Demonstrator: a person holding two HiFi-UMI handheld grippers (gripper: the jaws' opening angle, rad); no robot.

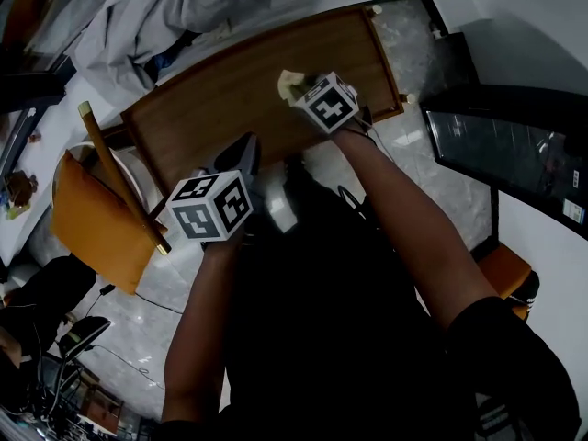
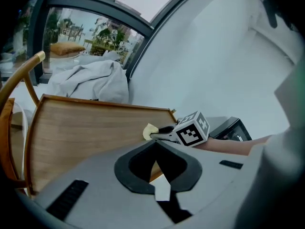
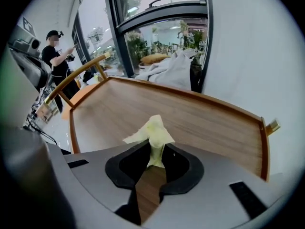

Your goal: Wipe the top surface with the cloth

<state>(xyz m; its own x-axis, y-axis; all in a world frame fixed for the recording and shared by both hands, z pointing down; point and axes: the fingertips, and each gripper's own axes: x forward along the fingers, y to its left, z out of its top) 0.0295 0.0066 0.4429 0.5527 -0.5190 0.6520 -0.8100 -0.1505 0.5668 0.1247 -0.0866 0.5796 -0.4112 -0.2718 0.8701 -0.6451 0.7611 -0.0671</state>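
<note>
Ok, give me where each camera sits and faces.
Head view: on the head, facing steeply down at the table; both forearms, left gripper, right gripper.
Left gripper view: on that gripper, facing across the table; right forearm shows.
Right gripper view: on that gripper, facing along fingers shut on the cloth; no body.
All share table, cloth.

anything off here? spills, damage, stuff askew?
Nothing looks spilled or damaged on the wooden table top. Two small oddities: the cloth is bunched into a small wad, pinched in the right gripper rather than spread flat, and grey fabric lies heaped past the table's far end.
</note>
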